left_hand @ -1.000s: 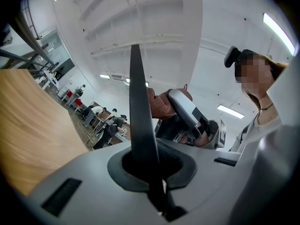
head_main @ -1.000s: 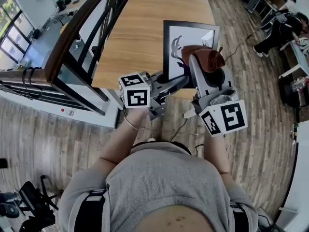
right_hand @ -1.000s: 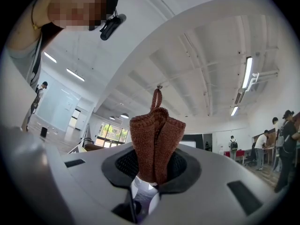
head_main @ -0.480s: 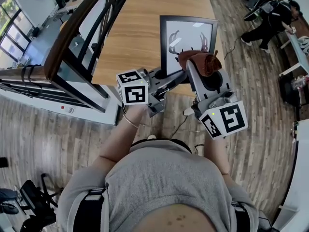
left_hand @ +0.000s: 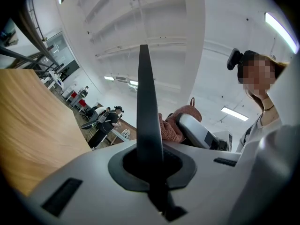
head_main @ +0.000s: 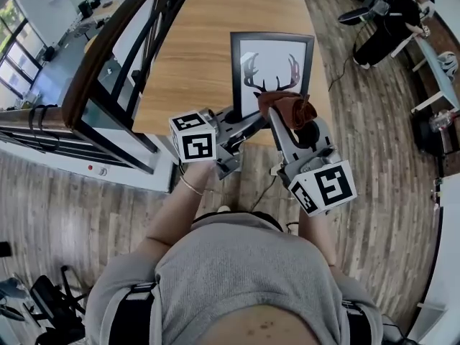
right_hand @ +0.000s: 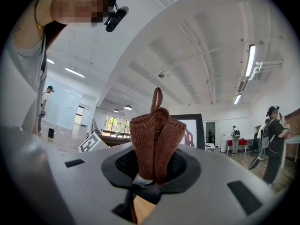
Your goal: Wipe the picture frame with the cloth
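The picture frame (head_main: 272,69), black-rimmed with an antler print, stands tilted over the wooden table (head_main: 201,49). My left gripper (head_main: 246,120) is shut on its lower left edge. In the left gripper view the frame (left_hand: 145,111) shows edge-on as a thin dark blade rising from the shut jaws of that gripper (left_hand: 151,172). My right gripper (head_main: 290,118) is shut on a bunched brown knitted cloth (head_main: 287,106), which sits at the frame's lower edge. In the right gripper view the cloth (right_hand: 156,137) stands up from the jaws, with the frame (right_hand: 193,129) just behind it.
A dark railing with glass panels (head_main: 108,56) runs along the table's left side. Plank floor surrounds the table. People stand by desks at the back right (head_main: 384,20). A thin cable (head_main: 267,185) lies on the floor under my grippers.
The right gripper has come down with the cloth from the print's lower right to the frame's bottom edge, so more of the picture shows. The left gripper has kept its hold.
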`<action>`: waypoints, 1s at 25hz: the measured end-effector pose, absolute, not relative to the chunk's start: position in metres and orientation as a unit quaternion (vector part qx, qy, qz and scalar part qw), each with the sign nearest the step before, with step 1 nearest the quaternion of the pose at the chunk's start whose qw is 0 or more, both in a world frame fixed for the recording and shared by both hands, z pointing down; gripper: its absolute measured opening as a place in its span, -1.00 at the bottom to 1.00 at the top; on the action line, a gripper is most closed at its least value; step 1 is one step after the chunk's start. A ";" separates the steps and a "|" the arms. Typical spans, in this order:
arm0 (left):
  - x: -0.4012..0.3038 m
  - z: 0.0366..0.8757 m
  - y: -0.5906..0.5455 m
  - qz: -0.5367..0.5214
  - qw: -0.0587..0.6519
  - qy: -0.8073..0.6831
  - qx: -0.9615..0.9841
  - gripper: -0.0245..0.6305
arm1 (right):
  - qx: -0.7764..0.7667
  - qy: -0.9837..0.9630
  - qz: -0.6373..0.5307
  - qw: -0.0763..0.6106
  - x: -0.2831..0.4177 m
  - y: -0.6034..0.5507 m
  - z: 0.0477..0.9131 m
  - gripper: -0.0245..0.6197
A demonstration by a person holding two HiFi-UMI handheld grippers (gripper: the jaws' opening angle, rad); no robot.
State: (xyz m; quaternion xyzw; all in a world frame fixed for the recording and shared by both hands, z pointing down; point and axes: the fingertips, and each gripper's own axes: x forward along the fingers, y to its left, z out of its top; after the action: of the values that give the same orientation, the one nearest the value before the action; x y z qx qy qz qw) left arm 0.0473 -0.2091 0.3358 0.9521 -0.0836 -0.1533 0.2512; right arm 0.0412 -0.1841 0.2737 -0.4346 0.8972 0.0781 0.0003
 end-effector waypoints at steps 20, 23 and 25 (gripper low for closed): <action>0.027 0.328 -0.220 -0.190 0.258 -0.099 0.942 -0.86 | -0.397 0.917 0.031 -0.013 0.035 -0.164 0.301 -0.62; 0.027 0.328 -0.219 -0.193 0.260 -0.097 0.941 -0.86 | -0.389 0.920 0.028 -0.039 0.030 -0.160 0.312 -0.62; 0.027 0.328 -0.219 -0.190 0.257 -0.096 0.943 -0.86 | -0.376 0.925 0.017 -0.045 0.025 -0.156 0.316 -0.62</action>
State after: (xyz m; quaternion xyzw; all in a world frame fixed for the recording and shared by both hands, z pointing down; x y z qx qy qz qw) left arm 0.0275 -0.2193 0.3280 0.9426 -0.0959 -0.1904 0.2569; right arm 0.0248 -0.1558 0.3164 -0.3758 0.9255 0.0168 -0.0446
